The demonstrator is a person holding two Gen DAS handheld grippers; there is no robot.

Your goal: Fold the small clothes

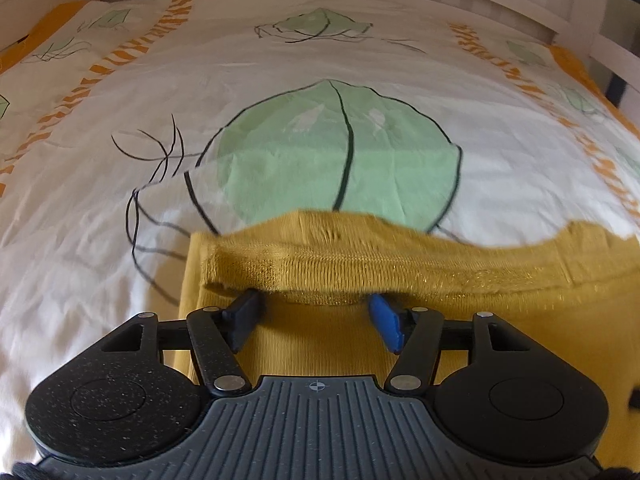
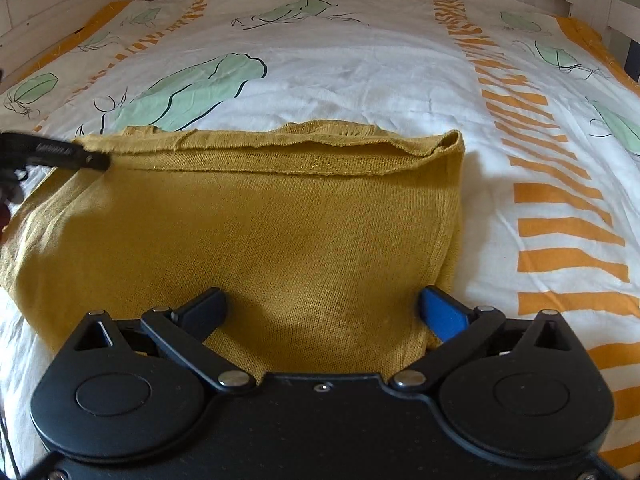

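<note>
Showing only in the right view, the left gripper [image 2: 100,162] (spread) touches the folded mustard garment [image 2: 280,220].

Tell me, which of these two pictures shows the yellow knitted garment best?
The right wrist view: the mustard knit garment lies nearly whole there, its far edge and right side clear. The left wrist view shows only its blurred ribbed edge close up.
</note>
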